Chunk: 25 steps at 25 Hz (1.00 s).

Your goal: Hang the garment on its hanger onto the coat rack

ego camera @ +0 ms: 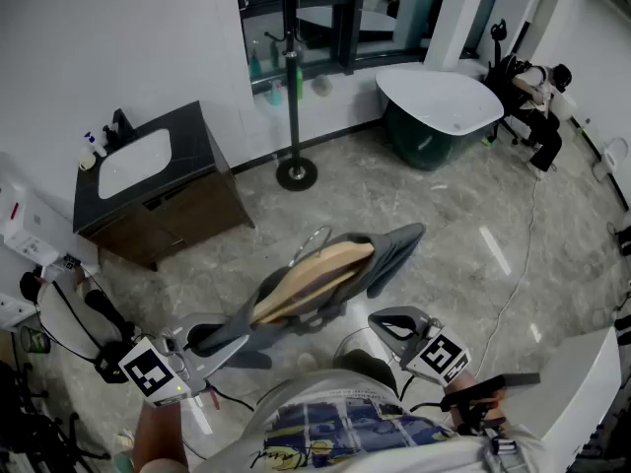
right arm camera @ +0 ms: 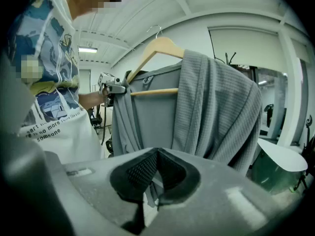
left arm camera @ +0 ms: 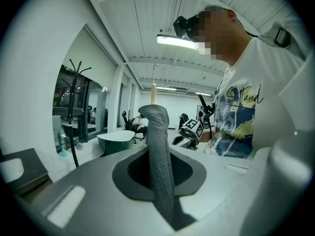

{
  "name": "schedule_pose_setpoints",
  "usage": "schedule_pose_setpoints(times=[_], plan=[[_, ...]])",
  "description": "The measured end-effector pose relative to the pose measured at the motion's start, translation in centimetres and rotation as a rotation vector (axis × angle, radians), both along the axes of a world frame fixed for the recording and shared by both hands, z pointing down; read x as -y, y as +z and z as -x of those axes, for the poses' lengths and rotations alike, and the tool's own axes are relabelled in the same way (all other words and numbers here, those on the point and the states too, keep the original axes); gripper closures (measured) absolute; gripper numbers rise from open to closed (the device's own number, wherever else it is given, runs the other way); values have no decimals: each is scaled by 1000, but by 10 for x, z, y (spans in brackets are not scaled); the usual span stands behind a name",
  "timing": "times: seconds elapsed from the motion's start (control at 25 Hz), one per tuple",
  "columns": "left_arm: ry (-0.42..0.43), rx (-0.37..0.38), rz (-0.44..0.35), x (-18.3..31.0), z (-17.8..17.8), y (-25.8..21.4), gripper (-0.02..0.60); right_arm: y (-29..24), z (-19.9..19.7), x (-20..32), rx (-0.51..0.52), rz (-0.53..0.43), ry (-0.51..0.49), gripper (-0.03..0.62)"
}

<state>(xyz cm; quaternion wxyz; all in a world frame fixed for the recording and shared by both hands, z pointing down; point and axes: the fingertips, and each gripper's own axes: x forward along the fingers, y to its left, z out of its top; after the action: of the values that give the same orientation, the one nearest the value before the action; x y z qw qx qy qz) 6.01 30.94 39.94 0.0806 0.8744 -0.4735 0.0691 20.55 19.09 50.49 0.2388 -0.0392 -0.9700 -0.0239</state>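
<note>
Head view: a grey garment (ego camera: 392, 252) on its wooden hanger (ego camera: 314, 272) is held near the person, left gripper (ego camera: 209, 339) and right gripper (ego camera: 394, 327) both clamped on its cloth. The coat rack (ego camera: 292, 87) stands far beyond.

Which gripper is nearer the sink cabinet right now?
Left. The left gripper sits at lower left, below the sink cabinet, jaws on the garment. The right gripper is at lower right, across the garment from the cabinet.

Grey marble-look floor (ego camera: 414, 215), white walls (ego camera: 118, 37). Dark vanity cabinet (ego camera: 187, 210) with white sink (ego camera: 133, 161) against the wall. Dark-framed window (ego camera: 315, 28) at the far side, green tub (ego camera: 424, 144) below it. Ceiling strip light (left arm camera: 179, 41) on.
</note>
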Motion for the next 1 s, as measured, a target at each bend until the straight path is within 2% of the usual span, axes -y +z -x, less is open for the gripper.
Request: schedule_pose_setpoints(times=[0.24,0.48,0.72,1.0], plan=[[-62,-33,26,5,39,11,551,3,40,-16,27,17,-33,593],[-90,-10,53,39,82,10,551,4,81,7,46,30,-67,592],[-82,4,49,106,128,5,551,5,131,62,95,67,-65,591],[-77,13,49,213,166,-12,551,1,172,162,127,68,-25,591]])
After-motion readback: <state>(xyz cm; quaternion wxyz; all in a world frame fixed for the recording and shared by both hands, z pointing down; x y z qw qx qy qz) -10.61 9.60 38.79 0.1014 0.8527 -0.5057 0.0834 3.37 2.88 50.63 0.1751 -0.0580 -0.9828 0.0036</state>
